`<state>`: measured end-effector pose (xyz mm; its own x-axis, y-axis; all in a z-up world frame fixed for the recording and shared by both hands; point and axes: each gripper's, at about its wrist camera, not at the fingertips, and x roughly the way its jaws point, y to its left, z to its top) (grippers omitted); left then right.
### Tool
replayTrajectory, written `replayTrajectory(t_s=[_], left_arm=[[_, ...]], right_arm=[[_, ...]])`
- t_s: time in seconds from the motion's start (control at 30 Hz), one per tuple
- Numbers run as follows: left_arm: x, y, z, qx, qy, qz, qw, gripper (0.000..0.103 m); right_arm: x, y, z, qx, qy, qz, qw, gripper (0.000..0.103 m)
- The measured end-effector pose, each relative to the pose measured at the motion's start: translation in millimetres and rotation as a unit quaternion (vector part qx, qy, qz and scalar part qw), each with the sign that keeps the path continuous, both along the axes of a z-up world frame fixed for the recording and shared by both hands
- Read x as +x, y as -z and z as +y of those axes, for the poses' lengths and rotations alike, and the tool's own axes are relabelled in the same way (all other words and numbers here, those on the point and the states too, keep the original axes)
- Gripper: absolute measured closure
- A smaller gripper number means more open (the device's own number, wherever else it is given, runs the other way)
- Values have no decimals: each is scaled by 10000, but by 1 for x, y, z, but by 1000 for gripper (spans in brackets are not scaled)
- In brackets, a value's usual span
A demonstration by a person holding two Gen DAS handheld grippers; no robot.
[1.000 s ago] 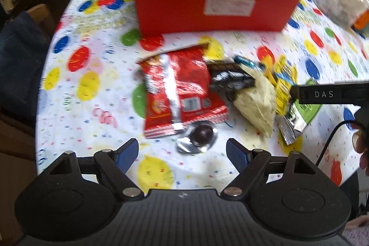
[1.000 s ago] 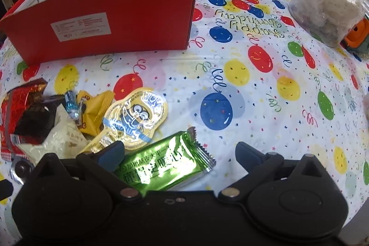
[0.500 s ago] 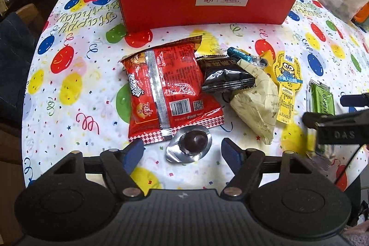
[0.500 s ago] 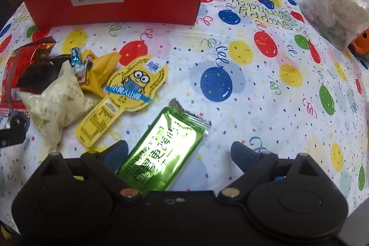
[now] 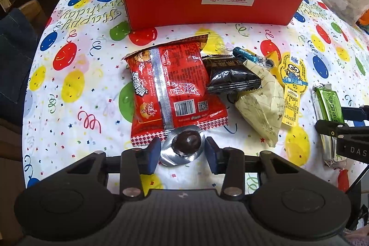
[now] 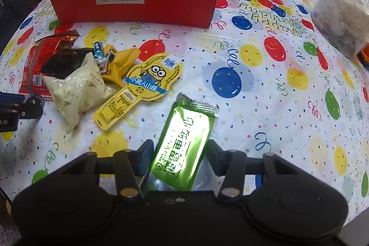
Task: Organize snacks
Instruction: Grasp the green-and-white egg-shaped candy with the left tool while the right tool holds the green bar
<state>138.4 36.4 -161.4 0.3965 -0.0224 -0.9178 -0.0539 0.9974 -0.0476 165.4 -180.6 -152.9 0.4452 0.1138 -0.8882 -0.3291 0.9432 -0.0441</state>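
The sorting is only getting started: every snack in view is lying on the balloon-print tablecloth (image 6: pixel 265 89), and none can be seen inside the open red cardboard box (image 5: pixel 207 1), whose floor is hidden behind its front wall. The left gripper (image 5: pixel 183 153) is bracketing the silver foil cup with a dark chocolate (image 5: pixel 184 148), its 2 blue pads just beside the foil's edges; I cannot tell if they are pinching yet. The right gripper (image 6: pixel 178 158) is closing around the shiny green foil snack bar (image 6: pixel 184 142), which is sitting between its jaws, though contact is unclear. Waiting in the pile are the large red crinkly chip bag (image 5: pixel 170 93), the black wrapped cake (image 5: pixel 233 77), the cream paper pouch (image 5: pixel 263 105) and the yellow Minion-shaped pack (image 6: pixel 147 84). A clear plastic bag of pale food (image 6: pixel 341 15) is resting well apart near the table's edge.
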Motion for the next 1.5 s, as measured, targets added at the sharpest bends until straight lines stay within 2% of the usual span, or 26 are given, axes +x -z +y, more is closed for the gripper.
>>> replayTrajectory(t_s=[0.13, 0.3, 0.6, 1.13, 1.4, 1.5], left_arm=[[-2, -1, 4, -118, -81, -5, 9999, 65], [-5, -2, 7, -199, -145, -6, 9997, 69], [-11, -8, 14, -289, -300, -12, 9991, 70], [-16, -61, 14, -57, -284, -775, 9966, 70], [-1, -79, 13, -94, -292, -1010, 9944, 78], [7, -79, 16, -170, -337, -931, 9949, 78]], right_arm=[[-2, -2, -3, 32, -4, -57, 10000, 61], [-2, -5, -10, 105, 97, -128, 9998, 61], [-5, -12, -17, 266, 191, -216, 9992, 61], [-7, -61, -14, 574, 36, -869, 9946, 61], [5, -87, -10, 805, -1, -1148, 9901, 61], [11, -93, -10, 853, 14, -1212, 9890, 61]])
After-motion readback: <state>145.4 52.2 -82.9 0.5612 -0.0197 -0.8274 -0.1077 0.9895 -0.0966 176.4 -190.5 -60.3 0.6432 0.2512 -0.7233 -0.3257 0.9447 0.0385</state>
